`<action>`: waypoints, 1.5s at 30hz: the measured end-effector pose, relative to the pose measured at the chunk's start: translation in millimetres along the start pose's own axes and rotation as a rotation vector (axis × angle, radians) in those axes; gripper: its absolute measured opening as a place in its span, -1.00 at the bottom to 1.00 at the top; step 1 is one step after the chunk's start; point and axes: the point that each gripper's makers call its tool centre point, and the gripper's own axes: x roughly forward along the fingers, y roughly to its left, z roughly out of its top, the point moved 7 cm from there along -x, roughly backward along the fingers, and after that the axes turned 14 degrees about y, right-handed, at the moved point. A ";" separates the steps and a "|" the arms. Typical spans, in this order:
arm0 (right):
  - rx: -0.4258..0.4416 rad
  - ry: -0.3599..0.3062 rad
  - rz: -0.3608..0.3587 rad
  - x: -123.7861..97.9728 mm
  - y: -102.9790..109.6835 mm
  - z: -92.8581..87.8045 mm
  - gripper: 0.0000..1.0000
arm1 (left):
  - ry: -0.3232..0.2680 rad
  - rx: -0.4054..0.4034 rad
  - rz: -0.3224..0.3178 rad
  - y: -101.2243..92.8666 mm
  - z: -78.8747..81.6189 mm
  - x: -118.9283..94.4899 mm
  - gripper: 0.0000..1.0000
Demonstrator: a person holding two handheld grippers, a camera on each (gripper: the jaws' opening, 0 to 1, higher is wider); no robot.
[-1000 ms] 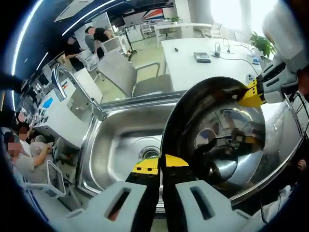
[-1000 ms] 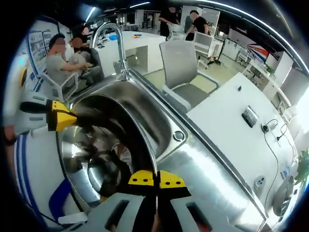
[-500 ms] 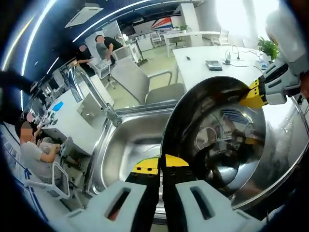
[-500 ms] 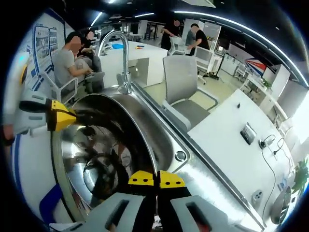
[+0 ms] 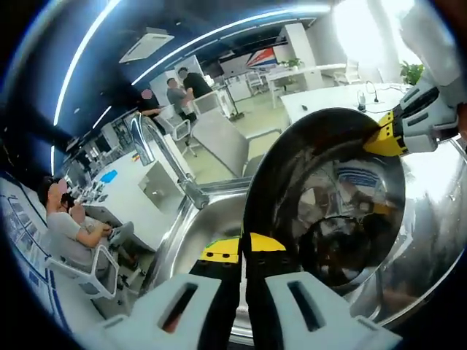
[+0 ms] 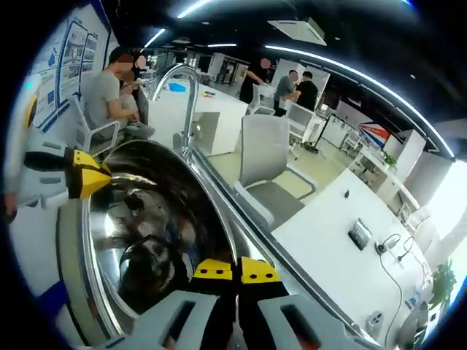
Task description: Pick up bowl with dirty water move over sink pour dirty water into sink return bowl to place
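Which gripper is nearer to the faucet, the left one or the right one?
Left. The left gripper grips the bowl rim on the faucet side; the right gripper grips the opposite rim, farther away.

Bowl (image 5: 328, 211): stainless, shiny, tilted steeply, open side to cam, rim clamped both sides | Sink (image 5: 208, 219): stainless basin, below/beside bowl, faucet at back edge

Both fisheye views bend hard toward their edges, lit by ceiling light strips (image 5: 219, 33) near twelve o'clock and blown-out window glare (image 5: 365, 22) at one o'clock (left gripper view), with warped reflections streaking the steel bowl (image 6: 146, 219).
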 end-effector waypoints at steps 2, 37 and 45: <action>-0.006 -0.014 -0.003 -0.2 2.5 0.2 -1.00 | -0.012 -0.011 0.004 2.3 -1.3 -0.7 -1.00; -0.089 -0.232 -0.181 -26.1 4.3 30.0 -1.00 | -0.172 -0.071 0.133 20.1 5.3 -14.5 -1.00; -0.121 -0.308 -0.247 -31.8 0.5 38.5 -1.00 | -0.232 -0.088 0.176 22.6 12.3 -15.0 -1.00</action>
